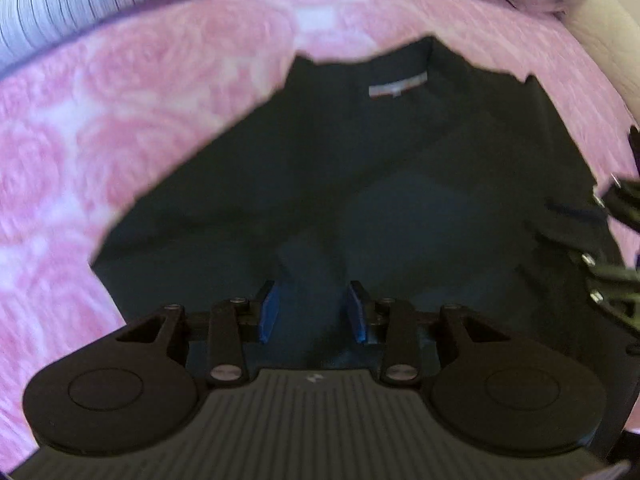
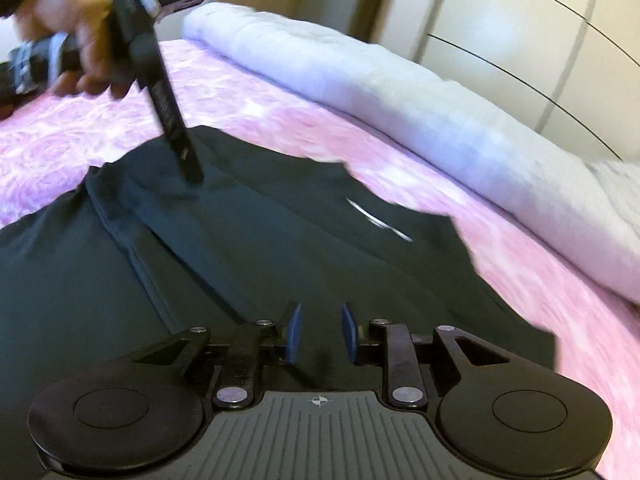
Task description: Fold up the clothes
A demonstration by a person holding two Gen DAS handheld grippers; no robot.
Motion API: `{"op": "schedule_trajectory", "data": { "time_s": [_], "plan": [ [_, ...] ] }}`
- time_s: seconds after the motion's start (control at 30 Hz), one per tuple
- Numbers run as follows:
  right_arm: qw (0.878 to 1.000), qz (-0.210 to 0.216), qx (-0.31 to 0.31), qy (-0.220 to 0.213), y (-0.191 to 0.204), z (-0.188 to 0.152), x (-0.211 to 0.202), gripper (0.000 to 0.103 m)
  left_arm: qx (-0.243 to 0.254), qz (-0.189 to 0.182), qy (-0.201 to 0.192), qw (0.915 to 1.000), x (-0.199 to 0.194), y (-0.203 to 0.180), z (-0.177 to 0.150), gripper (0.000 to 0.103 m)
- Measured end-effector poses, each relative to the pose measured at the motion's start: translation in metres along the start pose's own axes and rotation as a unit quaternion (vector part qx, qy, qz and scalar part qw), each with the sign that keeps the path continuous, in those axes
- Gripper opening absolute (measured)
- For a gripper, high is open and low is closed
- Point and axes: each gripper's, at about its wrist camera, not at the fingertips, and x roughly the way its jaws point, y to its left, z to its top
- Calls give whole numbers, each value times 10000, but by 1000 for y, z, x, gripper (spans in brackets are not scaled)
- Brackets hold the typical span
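Nearest each lens sat the black gripper body with its ribbed plate, and beyond it the scene ran from largest to smallest: the bed (image 1: pixel 60 168), covered in a pink rose-patterned spread; a rolled pale duvet (image 2: pixel 360 76) along its far edge, with white wardrobe doors (image 2: pixel 520 40) behind; then the dark T-shirt (image 1: pixel 360 184), lying spread on the bed with its collar and white neck label (image 1: pixel 397 87) pointing away from the left wrist camera. The left gripper (image 1: pixel 314 312) hovered low over the shirt's near hem, jaws spread, with a raised ridge of cloth between the blue pads but not visibly pinched. The right gripper (image 2: pixel 320 334) was likewise over dark cloth near the shirt's side, jaws spread and holding nothing. Judged from this layout, the step in hand was taking hold of an edge for a fold; doing it well would call for closing each pair of jaws on a single, flat layer of the hem, then lifting both sides evenly so the crease ran straight. A long fold line (image 2: pixel 132 248) already crossed the fabric. The person's left hand (image 2: pixel 68 36) appeared in the right wrist view; both views were motion-blurred, and the duvet bounded the far side of the working area.
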Motion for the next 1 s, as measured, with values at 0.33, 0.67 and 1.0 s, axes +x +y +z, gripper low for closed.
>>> {"op": "schedule_trajectory", "data": {
  "time_s": [0.33,0.67,1.0],
  "plan": [
    [9974,-237,301,611,27,19,29,29,-1211,-608,-683,9884,-8,32,-23,33],
    [9962,-69,-492,722,81,20,28,43,-1398,-823,-859,9830,5,34,-18,1],
    [9976,-31,-251,639,88,35,36,44,-1250,-675,-653,9877,3,42,-29,4]
  ]
}}
